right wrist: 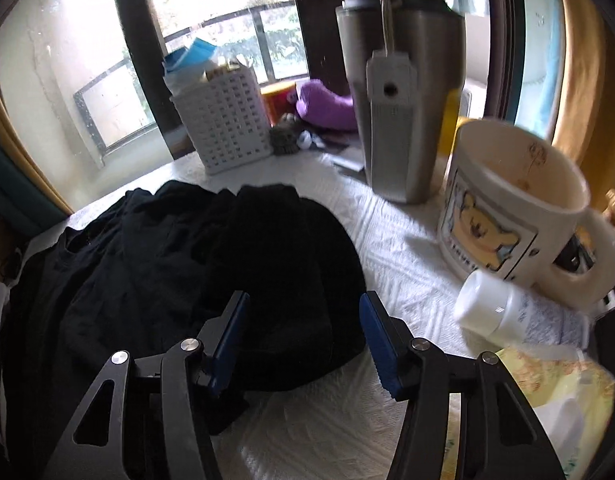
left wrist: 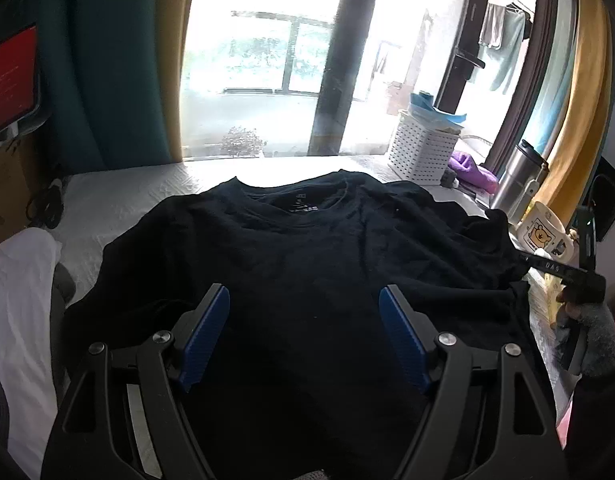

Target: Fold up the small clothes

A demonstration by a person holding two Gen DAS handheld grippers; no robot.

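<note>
My left gripper (left wrist: 304,336) hangs with its jaws spread wide over the black T-shirt (left wrist: 299,248), which lies flat on the white-covered table (left wrist: 119,196), collar toward the window. My right gripper (right wrist: 303,338) stands parted around the shirt's bunched sleeve (right wrist: 283,264), pads not pressing it, near the bear mug (right wrist: 511,208) and steel tumbler (right wrist: 403,100).

T-shirt (left wrist: 307,248): spread on the bench (left wrist: 119,196), collar toward the window.
Basket (right wrist: 227,124): on the bench behind the shirt's right side.
Tumbler (right wrist: 403,92): right of the basket.
Mug (right wrist: 511,216): before the tumbler, at the right edge.
Small bottle (right wrist: 491,308): lying just before the mug.
Sleeve (right wrist: 291,280): between the right claw (right wrist: 303,328) fingers.
</note>
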